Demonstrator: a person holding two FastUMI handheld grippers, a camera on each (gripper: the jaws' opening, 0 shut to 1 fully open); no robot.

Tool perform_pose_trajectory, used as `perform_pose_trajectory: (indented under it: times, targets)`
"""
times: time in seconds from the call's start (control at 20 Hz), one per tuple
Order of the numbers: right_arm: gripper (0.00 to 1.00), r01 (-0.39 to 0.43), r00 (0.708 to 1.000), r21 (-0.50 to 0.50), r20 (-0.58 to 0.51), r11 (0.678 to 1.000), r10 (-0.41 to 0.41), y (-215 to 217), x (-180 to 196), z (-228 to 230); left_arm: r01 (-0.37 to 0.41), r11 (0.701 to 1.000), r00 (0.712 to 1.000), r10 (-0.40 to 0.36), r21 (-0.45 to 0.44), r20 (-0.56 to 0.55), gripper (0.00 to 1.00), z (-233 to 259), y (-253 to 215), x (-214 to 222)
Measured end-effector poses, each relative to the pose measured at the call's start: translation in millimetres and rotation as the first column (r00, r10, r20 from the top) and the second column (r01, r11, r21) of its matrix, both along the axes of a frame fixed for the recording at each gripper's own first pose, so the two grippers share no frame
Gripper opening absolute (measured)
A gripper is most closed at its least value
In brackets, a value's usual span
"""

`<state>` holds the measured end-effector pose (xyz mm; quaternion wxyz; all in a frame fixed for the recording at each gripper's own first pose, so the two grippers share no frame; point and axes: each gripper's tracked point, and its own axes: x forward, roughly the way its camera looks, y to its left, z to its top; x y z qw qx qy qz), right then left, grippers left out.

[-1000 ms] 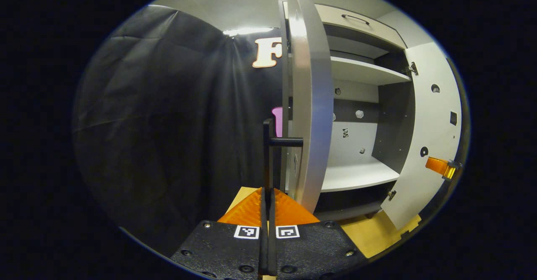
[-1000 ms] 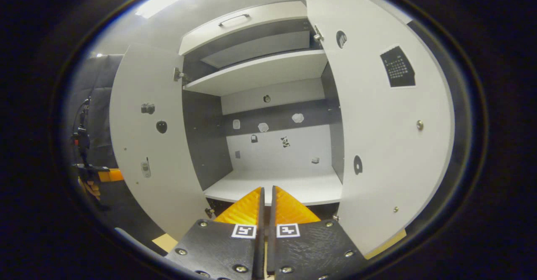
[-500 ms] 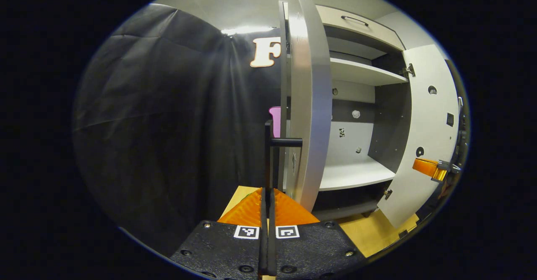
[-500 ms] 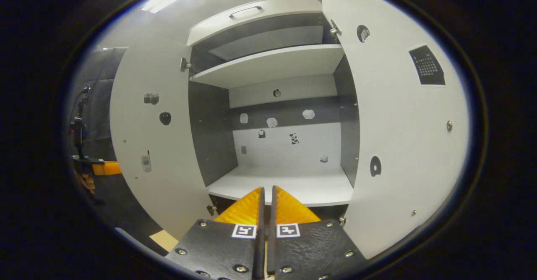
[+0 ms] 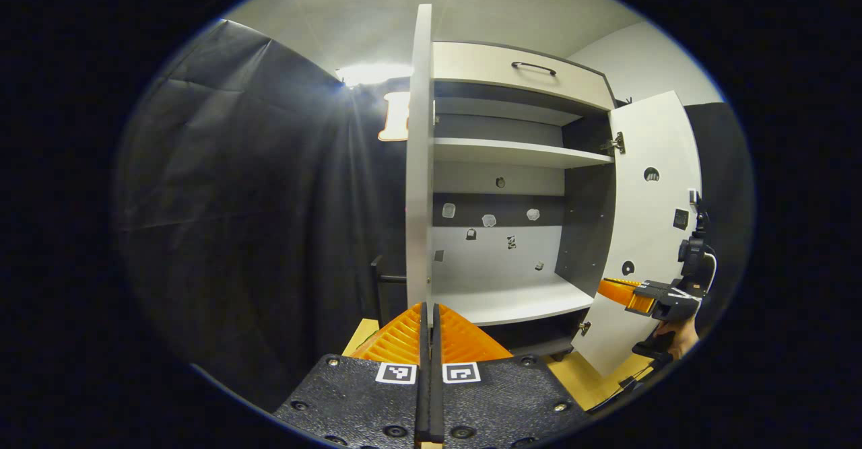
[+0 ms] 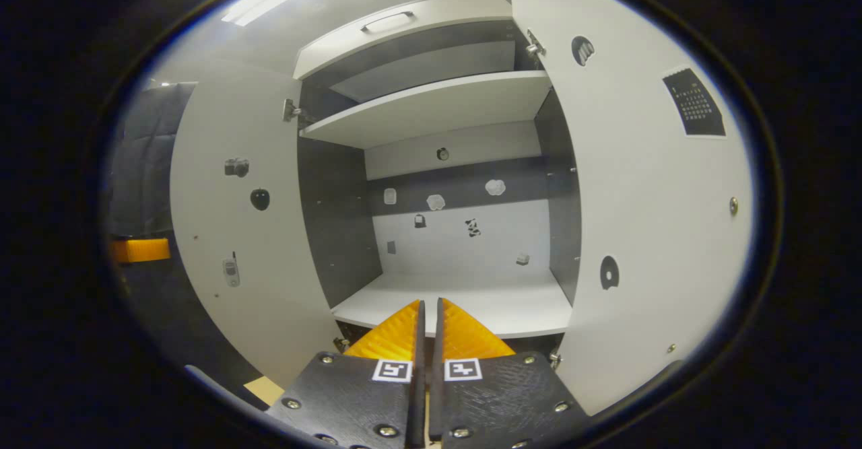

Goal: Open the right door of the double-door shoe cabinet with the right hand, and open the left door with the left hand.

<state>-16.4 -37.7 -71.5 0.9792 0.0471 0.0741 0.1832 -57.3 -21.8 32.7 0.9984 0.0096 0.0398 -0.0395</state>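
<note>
Standing wide open, both doors of the shoe cabinet [image 6: 438, 260] expose its shelves. In the right gripper view the left door [image 6: 232, 233] and right door [image 6: 646, 220] swing clear to either side. In the left gripper view the left door [image 5: 419, 166] shows edge-on, its handle [image 5: 385, 281] free of the left claw [image 5: 429, 318], whose fingers are pressed together on nothing. The right claw [image 6: 428, 328] is likewise closed and empty, apart from its door. Judgement: both openings appear done; nothing evident remains.
</note>
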Motion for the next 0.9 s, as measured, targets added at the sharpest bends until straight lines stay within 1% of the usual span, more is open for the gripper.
perform_pose_trajectory:
  times: [0.15, 0.3, 0.35, 0.4, 0.5, 0.65, 0.8, 0.85, 0.9]
  targets:
    - [0.04, 0.067, 0.998, -0.042, 0.014, 0.997, -0.067, -15.6, -5.2, 10.5, 0.053, 0.999, 0.999, -0.053, -0.012, 0.004, 0.0, 0.3, -27.5, 1.5]
    - [0.04, 0.113, 0.993, -0.03, 0.038, 0.993, -0.111, -23.0, -19.7, 30.7, 0.124, 0.992, 0.992, -0.124, -0.026, 0.001, 0.0, -4.6, -60.8, 11.5]
    - [0.03, 0.13, 0.991, -0.023, 0.046, 0.991, -0.129, -26.4, -24.2, 37.5, 0.143, 0.989, 0.99, -0.142, -0.03, 0.016, 0.0, -3.9, -71.4, 17.1]
    - [0.05, 0.145, 0.988, -0.014, 0.058, 0.989, -0.144, -28.2, -32.5, 46.5, 0.162, 0.986, 0.986, -0.161, -0.027, 0.031, 0.0, -4.5, -82.1, 23.0]
    - [0.12, 0.161, 0.983, 0.012, 0.087, 0.987, -0.162, -28.1, -41.7, 63.5, 0.182, 0.983, 0.983, -0.182, -0.005, 0.03, 0.0, -11.8, -99.2, 35.3]
    - [0.12, 0.182, 0.976, 0.012, 0.121, 0.983, -0.182, -31.5, -53.5, 81.6, 0.213, 0.977, 0.977, -0.213, 0.017, 0.013, 0.01, -23.2, -124.4, 48.7]
    - [0.12, 0.203, 0.966, 0.009, 0.159, 0.979, -0.202, -35.2, -63.8, 94.6, 0.253, 0.967, 0.967, -0.254, 0.038, 0.018, 0.01, -27.8, -143.6, 58.0]
    - [0.12, 0.204, 0.966, 0.017, 0.159, 0.979, -0.204, -35.6, -67.0, 97.0, 0.266, 0.963, 0.964, -0.267, 0.046, 0.02, 0.09, -28.5, -148.4, 58.5]
    - [0.13, 0.21, 0.965, 0.024, 0.158, 0.977, -0.211, -36.8, -68.3, 96.3, 0.273, 0.961, 0.962, -0.274, 0.049, 0.021, 0.12, -28.6, -151.8, 59.6]
